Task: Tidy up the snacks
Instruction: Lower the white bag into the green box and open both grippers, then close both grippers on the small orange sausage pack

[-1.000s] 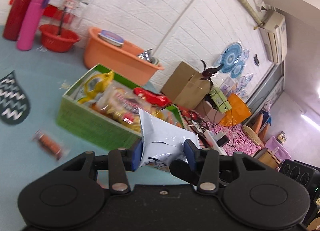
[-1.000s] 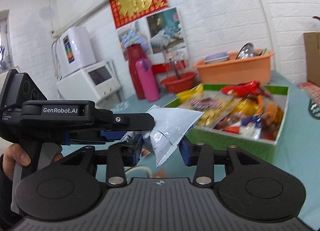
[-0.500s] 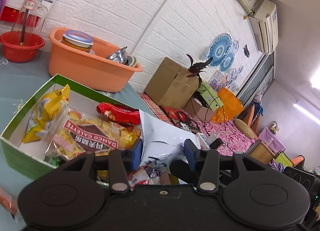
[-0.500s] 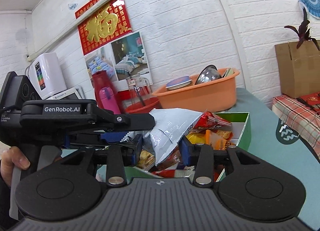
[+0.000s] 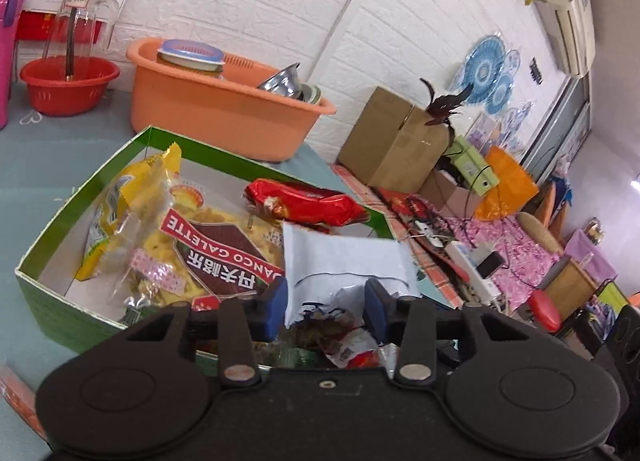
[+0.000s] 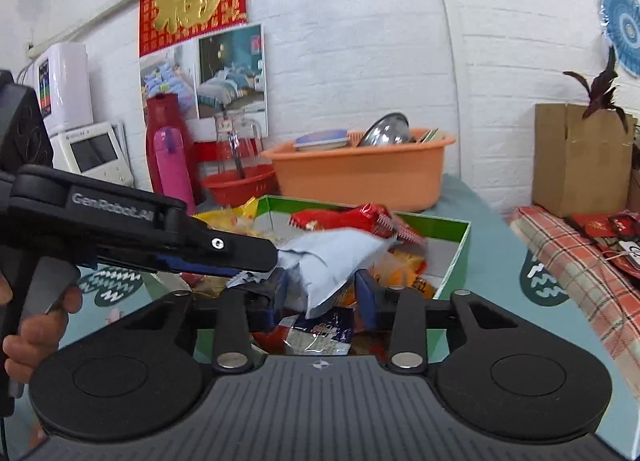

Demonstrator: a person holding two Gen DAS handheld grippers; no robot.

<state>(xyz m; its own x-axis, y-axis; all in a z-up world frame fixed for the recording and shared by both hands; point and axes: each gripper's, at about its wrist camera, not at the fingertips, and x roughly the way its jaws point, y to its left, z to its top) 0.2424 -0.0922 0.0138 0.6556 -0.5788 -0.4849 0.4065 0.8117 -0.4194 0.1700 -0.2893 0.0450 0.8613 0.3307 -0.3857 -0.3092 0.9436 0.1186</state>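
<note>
Both grippers hold one pale grey snack packet (image 5: 340, 261) over the green box (image 5: 100, 177) of snacks. My left gripper (image 5: 326, 303) is shut on the packet's near end. In the right wrist view my right gripper (image 6: 320, 297) is shut on the same packet (image 6: 332, 261), and the left gripper's black body (image 6: 140, 229) reaches in from the left. The box (image 6: 452, 261) holds a yellow bag (image 5: 132, 197), a Danco Galette bag (image 5: 216, 253), a red packet (image 5: 304, 201) and other snacks.
An orange basin (image 5: 216, 109) with bowls stands behind the box, a red bowl (image 5: 68, 85) to its left. A pink bottle (image 6: 172, 169) and red flask stand by the wall. A small orange snack (image 5: 16, 393) lies on the teal table. A cardboard box (image 5: 392, 141) sits beyond the table.
Both grippers have carried the grey packet from beside the green box to above its contents. The box has grown larger in both views. Both grips are unchanged.
</note>
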